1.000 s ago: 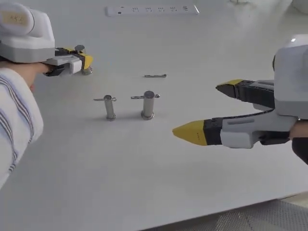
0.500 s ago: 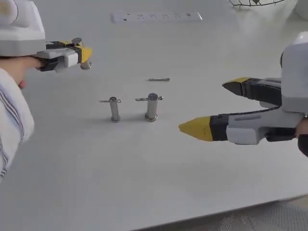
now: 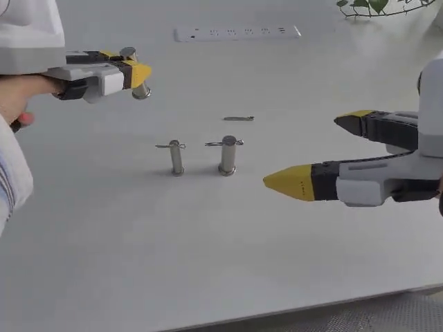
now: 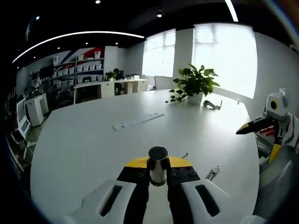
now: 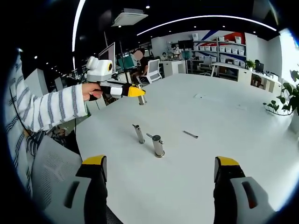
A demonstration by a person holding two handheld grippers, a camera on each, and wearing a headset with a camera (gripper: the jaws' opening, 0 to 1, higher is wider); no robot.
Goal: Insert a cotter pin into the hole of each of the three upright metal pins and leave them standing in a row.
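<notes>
- Head view: the left gripper [image 3: 140, 73] has its fingers clenched on the third metal pin [image 3: 129, 53]. A thin fitted pin [image 3: 176, 158] and a thick fitted pin [image 3: 228, 155] stand side by side on the counter [image 3: 208, 263], with the loose cotter pin [image 3: 239, 118] lying beyond them.
- Left gripper view: the third metal pin [image 4: 158, 167] is upright between the fingers.
- Right gripper view: the right gripper [image 5: 160, 163] has its fingers released and empty. The likely next move is to fetch the loose cotter pin [image 5: 190, 134] and thread it through the held pin.
</notes>
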